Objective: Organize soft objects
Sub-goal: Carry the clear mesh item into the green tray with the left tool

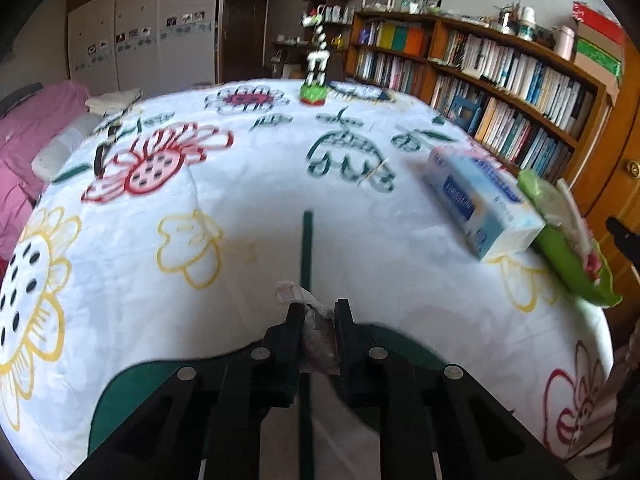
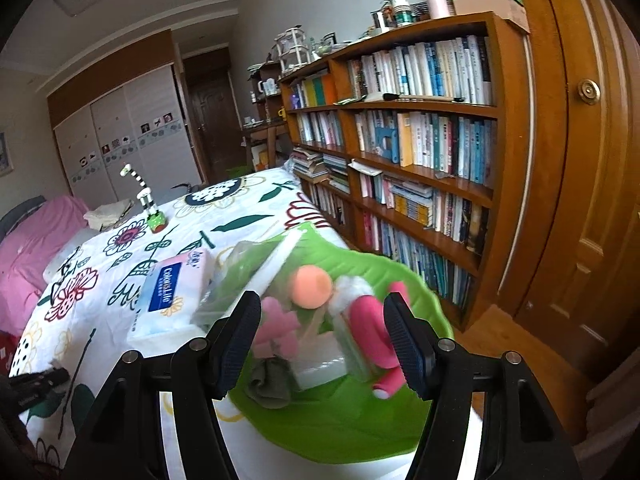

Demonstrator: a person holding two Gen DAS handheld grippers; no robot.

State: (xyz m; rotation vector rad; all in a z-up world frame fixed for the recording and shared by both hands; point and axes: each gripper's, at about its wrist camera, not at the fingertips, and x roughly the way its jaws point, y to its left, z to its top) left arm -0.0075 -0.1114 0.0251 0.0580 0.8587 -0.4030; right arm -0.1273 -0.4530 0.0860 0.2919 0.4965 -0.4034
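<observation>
Crinkly clear wrapper (image 1: 316, 332) is pinched in the left gripper (image 1: 317, 322), jaws nearly shut, held above the bedspread (image 1: 248, 208), prob. bound for the green tray (image 2: 332, 432) at right. Right gripper (image 2: 322, 344) hangs wide open w/ nothing, over the tray's soft bits, beside tissue pack (image 2: 168, 292).

I see a white bedspread (image 1: 260, 208) with red, yellow, green flower outlines; beside the blue-white tissue pack (image 1: 480, 204), a lime-green tray (image 2: 360, 420).

The left gripper (image 1: 318, 316) has its jaws nearly closed, the right gripper (image 2: 322, 340) has them spread wide.
</observation>
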